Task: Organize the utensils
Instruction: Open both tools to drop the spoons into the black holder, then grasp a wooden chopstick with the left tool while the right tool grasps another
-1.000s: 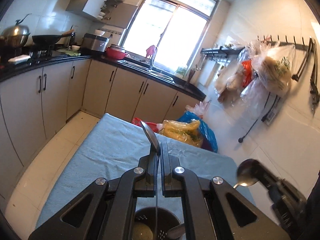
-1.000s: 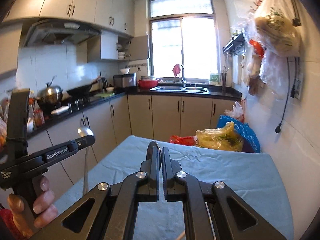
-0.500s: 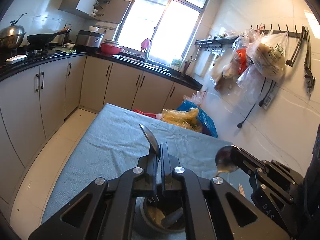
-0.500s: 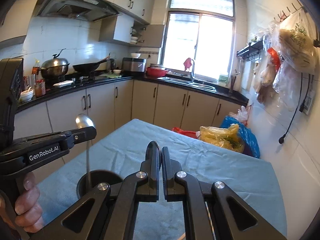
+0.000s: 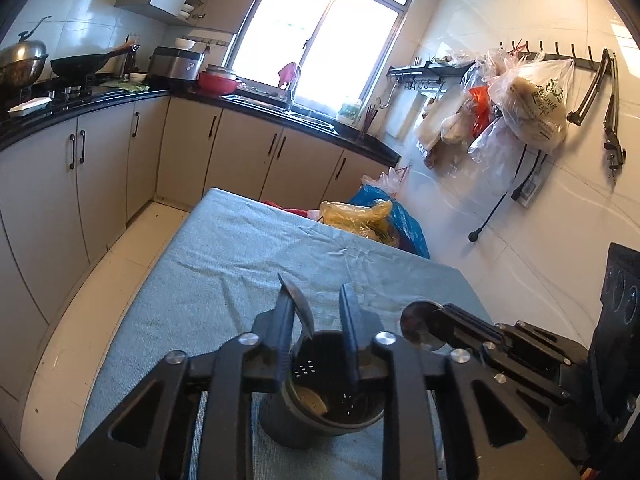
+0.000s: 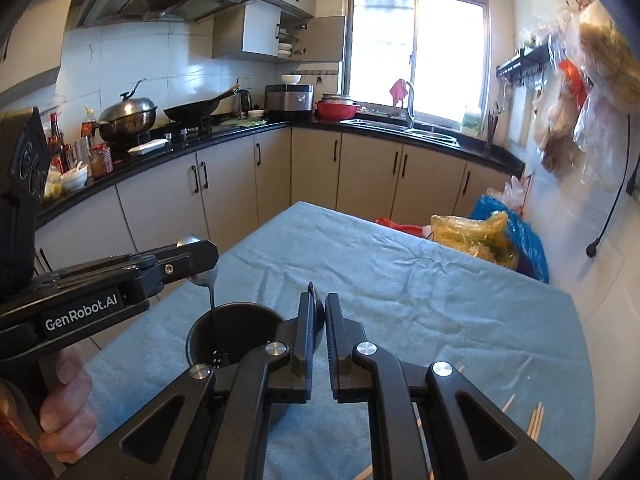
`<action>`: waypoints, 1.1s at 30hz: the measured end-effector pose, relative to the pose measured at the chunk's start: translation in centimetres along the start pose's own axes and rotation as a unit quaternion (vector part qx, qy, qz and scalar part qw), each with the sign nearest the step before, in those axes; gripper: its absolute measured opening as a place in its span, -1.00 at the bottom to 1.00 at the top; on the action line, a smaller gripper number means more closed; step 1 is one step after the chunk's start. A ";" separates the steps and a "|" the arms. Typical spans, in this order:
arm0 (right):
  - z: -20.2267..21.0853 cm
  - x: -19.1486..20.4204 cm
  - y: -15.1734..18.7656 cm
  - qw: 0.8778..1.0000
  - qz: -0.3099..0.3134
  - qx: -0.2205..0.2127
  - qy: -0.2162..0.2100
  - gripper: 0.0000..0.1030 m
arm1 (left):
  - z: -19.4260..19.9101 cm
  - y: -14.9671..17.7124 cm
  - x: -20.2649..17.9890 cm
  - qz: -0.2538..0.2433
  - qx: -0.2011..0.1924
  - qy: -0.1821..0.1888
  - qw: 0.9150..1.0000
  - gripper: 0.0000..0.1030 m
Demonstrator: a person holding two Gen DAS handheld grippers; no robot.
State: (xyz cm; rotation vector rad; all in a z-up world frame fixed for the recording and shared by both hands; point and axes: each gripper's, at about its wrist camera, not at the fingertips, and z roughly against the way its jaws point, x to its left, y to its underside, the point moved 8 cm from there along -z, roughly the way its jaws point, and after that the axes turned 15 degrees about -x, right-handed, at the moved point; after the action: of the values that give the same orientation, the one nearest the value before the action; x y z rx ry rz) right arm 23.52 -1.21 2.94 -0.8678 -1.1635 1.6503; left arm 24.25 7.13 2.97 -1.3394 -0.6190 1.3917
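Note:
A black perforated utensil holder [image 5: 316, 424] [image 6: 200, 334] stands on the blue-clothed table [image 5: 240, 260]. My left gripper [image 5: 316, 296] [image 6: 200, 254] hovers over it with its jaws opening. Its metal spoon [image 5: 298, 304] [image 6: 204, 278] leans on the left finger only, its handle running down into the holder. My right gripper [image 6: 320, 300] [image 5: 436, 314] is just right of the holder's rim. Its jaws stand a narrow slit apart, with a second spoon [image 6: 318, 312] [image 5: 418, 326] still held up between them, bowl upward.
Several thin wooden sticks [image 6: 536, 420] lie on the cloth near its front right corner. Plastic bags [image 6: 480, 236] sit past the table's far edge. Kitchen cabinets run along the left, a tiled wall with hanging bags along the right. A person's hand [image 6: 64, 408] grips the left handle.
Both grippers sank toward the holder, which now sits right under them. The left jaws parted and its spoon slid down into the holder. The right jaws show a slightly wider slit.

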 end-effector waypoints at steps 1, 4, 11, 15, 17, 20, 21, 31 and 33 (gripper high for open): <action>0.2 0.0 -0.2 1.000 -0.002 -0.003 0.001 -0.86 | 0.1 0.0 -0.1 0.000 -0.001 0.000 1.000 -0.50; 1.2 -0.3 -0.7 1.000 -0.005 -0.013 0.005 -0.86 | 0.8 -0.3 -0.3 -0.001 -0.011 0.000 1.000 -0.44; 3.4 -0.5 -1.7 0.999 -0.026 -0.026 -0.003 -0.86 | 2.7 -1.1 -0.7 0.007 -0.025 -0.001 1.000 -0.38; 5.6 -0.9 -2.3 0.998 -0.042 -0.039 -0.006 -0.85 | 4.4 -1.3 -1.1 0.006 -0.031 0.002 1.000 -0.32; 6.9 -1.2 -2.4 0.998 -0.051 -0.045 -0.006 -0.83 | 5.5 -1.3 -1.3 0.003 -0.035 0.001 0.999 -0.28; 9.2 -2.0 -2.4 0.996 -0.069 -0.058 -0.001 -0.67 | 7.2 -0.7 -2.1 -0.004 -0.037 0.000 0.999 -0.21; 10.2 -2.5 -2.2 0.995 -0.077 -0.063 0.002 -0.56 | 7.7 -0.4 -2.4 -0.007 -0.037 0.001 0.999 -0.19; 17.8 -9.2 3.4 0.988 -0.128 -0.057 0.067 -0.51 | 10.7 6.4 -7.4 -0.048 0.023 0.035 0.998 -0.13; 18.8 -10.7 5.1 0.985 -0.146 -0.047 0.078 -0.51 | 10.6 7.7 -8.4 -0.055 0.041 0.045 0.997 -0.13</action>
State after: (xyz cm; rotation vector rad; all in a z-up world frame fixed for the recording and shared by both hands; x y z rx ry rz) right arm 8.84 -17.81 4.34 -0.8262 -1.2037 1.2749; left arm 10.36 0.18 1.77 -1.2757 -0.5611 1.2477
